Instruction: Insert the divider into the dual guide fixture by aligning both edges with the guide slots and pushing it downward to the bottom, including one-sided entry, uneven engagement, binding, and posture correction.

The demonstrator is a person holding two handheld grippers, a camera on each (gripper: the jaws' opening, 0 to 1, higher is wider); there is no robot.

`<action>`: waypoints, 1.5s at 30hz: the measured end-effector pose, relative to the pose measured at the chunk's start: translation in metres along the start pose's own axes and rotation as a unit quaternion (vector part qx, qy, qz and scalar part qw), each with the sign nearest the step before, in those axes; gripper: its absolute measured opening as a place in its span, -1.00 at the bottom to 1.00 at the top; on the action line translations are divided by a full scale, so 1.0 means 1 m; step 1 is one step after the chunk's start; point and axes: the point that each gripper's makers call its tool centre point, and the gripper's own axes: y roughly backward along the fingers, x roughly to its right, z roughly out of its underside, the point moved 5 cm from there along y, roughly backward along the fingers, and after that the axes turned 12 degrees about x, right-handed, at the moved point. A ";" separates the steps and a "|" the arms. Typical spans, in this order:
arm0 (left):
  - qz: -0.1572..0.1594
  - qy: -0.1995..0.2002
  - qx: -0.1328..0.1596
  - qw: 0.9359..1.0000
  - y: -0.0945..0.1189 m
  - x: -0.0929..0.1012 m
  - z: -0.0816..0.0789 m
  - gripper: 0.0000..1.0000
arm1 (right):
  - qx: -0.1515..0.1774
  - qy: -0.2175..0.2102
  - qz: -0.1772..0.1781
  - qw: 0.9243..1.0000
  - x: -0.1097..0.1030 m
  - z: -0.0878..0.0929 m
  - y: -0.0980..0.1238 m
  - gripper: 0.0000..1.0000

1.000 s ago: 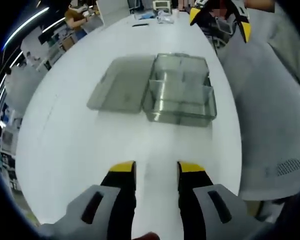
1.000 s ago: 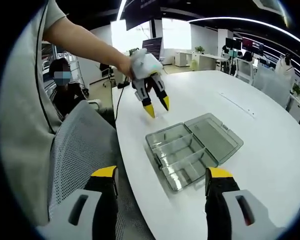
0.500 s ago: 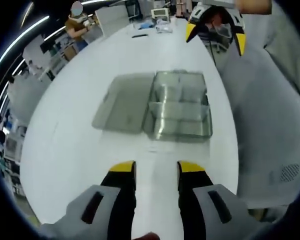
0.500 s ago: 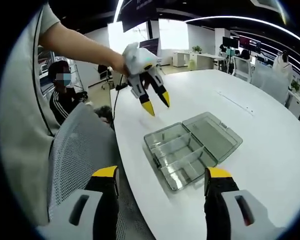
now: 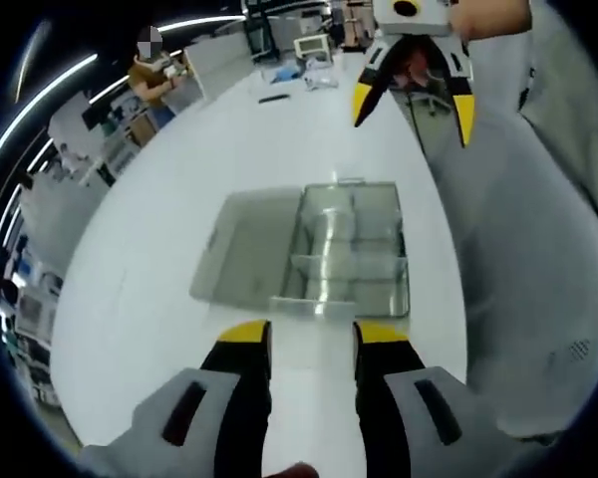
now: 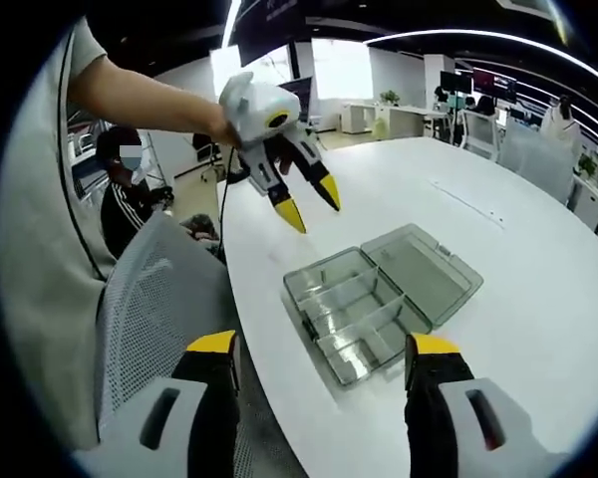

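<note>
Clear plastic compartment box (image 5: 349, 254) lying open on white surface (image 5: 159, 299), lid (image 5: 249, 247) flipped flat beside tray, joined along one edge; same box (image 6: 354, 314) and lid (image 6: 427, 269) seen from right gripper view near surface edge (image 6: 269, 378). Dividers inside tray standing as see-through cross walls, one (image 6: 354, 299) running across middle; can't tell how deep each sits in its slots. Left hand-held gripper (image 5: 312, 334) jaws parted narrowly, nothing between yellow tips, hovering just short of tray's near wall; also seen in right gripper view (image 6: 309, 199) raised above surface, held by a hand (image 6: 219, 124), tips pointing down toward box, clear of it. Right hand-held gripper (image 6: 314, 344) spread wide, empty, over surface edge beside box; seen in left gripper view (image 5: 411, 95) up beyond box, wide. Mesh chair back (image 6: 149, 309) beside surface. Seated person (image 6: 130, 179) in background
</note>
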 end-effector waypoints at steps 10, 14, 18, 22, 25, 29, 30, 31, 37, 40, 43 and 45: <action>-0.003 -0.015 0.015 1.000 0.000 0.007 -0.017 -0.41 | 0.005 -0.008 0.004 1.000 0.007 -0.009 -0.004 0.22; -0.006 -0.020 0.019 1.000 0.000 0.008 -0.022 -0.41 | 0.009 -0.016 0.003 1.000 0.007 -0.012 -0.007 0.19; -0.009 -0.023 0.025 0.999 -0.001 0.012 -0.028 -0.41 | 0.014 -0.026 0.004 1.000 0.010 -0.015 -0.009 0.15; -0.013 -0.027 0.032 0.999 -0.002 0.014 -0.033 -0.41 | 0.021 -0.040 0.007 0.999 0.014 -0.019 -0.011 0.09; -0.015 -0.029 0.036 0.999 -0.004 0.016 -0.037 -0.41 | 0.023 -0.047 0.012 0.999 0.018 -0.021 -0.013 0.05; -0.017 -0.031 0.041 0.999 -0.006 0.020 -0.041 -0.41 | 0.033 -0.063 0.014 0.997 0.021 -0.025 -0.015 0.03; -0.018 -0.030 0.044 0.998 -0.007 0.021 -0.043 -0.41 | 0.035 -0.066 0.014 0.997 0.021 -0.026 -0.016 0.02; -0.018 -0.031 0.045 0.998 -0.007 0.022 -0.044 -0.41 | 0.035 -0.067 0.014 0.997 0.021 -0.026 -0.017 0.01; -0.022 -0.034 0.052 0.998 -0.010 0.026 -0.051 -0.41 | 0.049 -0.092 0.014 0.994 0.022 -0.032 -0.024 -0.07; -0.025 -0.036 0.057 0.997 -0.011 0.028 -0.054 -0.41 | 0.051 -0.106 0.016 0.993 0.023 -0.034 -0.028 -0.09; -0.030 -0.039 0.059 0.997 -0.012 0.029 -0.056 -0.41 | 0.056 -0.122 0.016 0.991 0.024 -0.035 -0.030 -0.13; -0.034 -0.041 0.061 0.997 -0.012 0.029 -0.057 -0.41 | 0.061 -0.128 0.016 0.990 0.023 -0.038 -0.032 -0.15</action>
